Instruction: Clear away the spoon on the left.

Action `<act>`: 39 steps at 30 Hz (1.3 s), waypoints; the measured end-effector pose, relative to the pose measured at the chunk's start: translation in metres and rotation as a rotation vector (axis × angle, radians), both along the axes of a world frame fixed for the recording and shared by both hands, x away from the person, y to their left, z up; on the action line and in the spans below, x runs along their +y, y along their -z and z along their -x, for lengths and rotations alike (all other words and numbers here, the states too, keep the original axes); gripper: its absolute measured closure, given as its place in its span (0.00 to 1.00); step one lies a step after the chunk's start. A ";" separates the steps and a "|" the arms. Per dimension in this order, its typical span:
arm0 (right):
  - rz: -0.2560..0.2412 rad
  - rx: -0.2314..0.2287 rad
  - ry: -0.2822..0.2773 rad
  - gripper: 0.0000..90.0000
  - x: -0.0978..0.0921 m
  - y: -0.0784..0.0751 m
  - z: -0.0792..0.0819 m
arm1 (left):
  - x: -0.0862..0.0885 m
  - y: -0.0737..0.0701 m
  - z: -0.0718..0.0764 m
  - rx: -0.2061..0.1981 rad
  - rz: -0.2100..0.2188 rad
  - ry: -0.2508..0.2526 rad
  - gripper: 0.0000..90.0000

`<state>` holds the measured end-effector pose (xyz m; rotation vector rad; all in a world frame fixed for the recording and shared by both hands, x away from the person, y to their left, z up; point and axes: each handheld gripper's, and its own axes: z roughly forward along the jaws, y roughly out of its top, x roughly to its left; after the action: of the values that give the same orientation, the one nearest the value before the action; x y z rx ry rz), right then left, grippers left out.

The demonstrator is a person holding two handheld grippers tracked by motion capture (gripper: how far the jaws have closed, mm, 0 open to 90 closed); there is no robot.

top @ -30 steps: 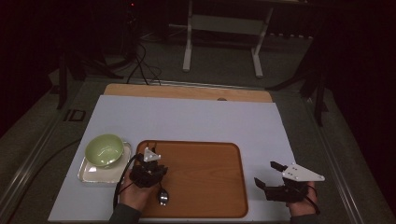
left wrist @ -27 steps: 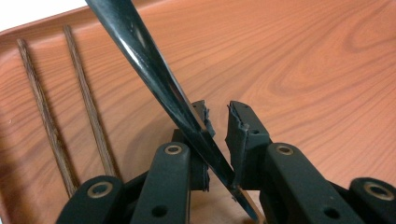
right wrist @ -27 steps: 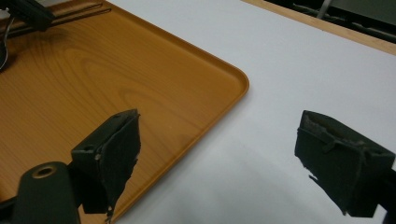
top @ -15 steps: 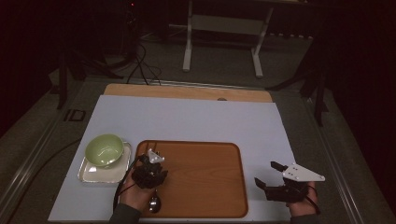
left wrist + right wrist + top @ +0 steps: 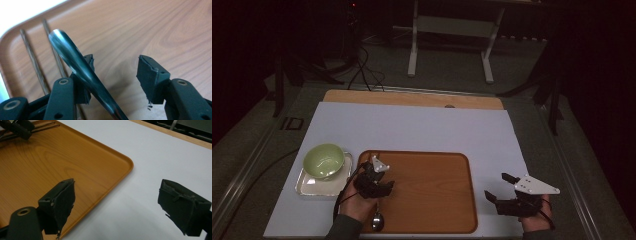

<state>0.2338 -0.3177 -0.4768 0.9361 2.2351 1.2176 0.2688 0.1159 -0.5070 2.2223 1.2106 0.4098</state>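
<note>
shiny metal spoon [image 5: 82, 75]: lies on the wooden tray [image 5: 432, 200] at 7 o'clock, handle against one pad | left gripper [image 5: 373, 181]: jaws now spread, spoon released, placing looks done | pair of chopsticks [image 5: 35, 62]: at 10 o'clock | right gripper [image 5: 130, 202]: open, empty, beside tray

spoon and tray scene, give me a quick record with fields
left gripper: open, over the tray's left part
spoon: metal, handle leaning on one jaw pad, bowl by the tray's near edge
tray: wooden, two thin sticks at its left end
right gripper: open, holds nothing, over the white mat
green bowl: on a small dish, left of the tray
</note>
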 end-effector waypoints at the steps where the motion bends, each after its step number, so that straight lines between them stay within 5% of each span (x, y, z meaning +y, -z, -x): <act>1: 0.000 -0.001 0.000 0.16 0.000 0.000 0.000 | 0.000 -0.001 -0.002 -0.006 0.006 0.004 0.52; 16: -0.001 -0.002 -0.001 0.16 0.000 0.000 0.000 | 0.007 -0.011 -0.029 -0.053 0.050 0.008 0.47; 39: 0.002 0.002 -0.001 0.16 0.001 0.000 0.000 | 0.041 -0.024 -0.013 -0.116 0.177 -0.028 0.55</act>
<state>0.2340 -0.3168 -0.4772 0.9355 2.2386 1.2153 0.2820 0.1571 -0.4832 2.0060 1.1709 0.4203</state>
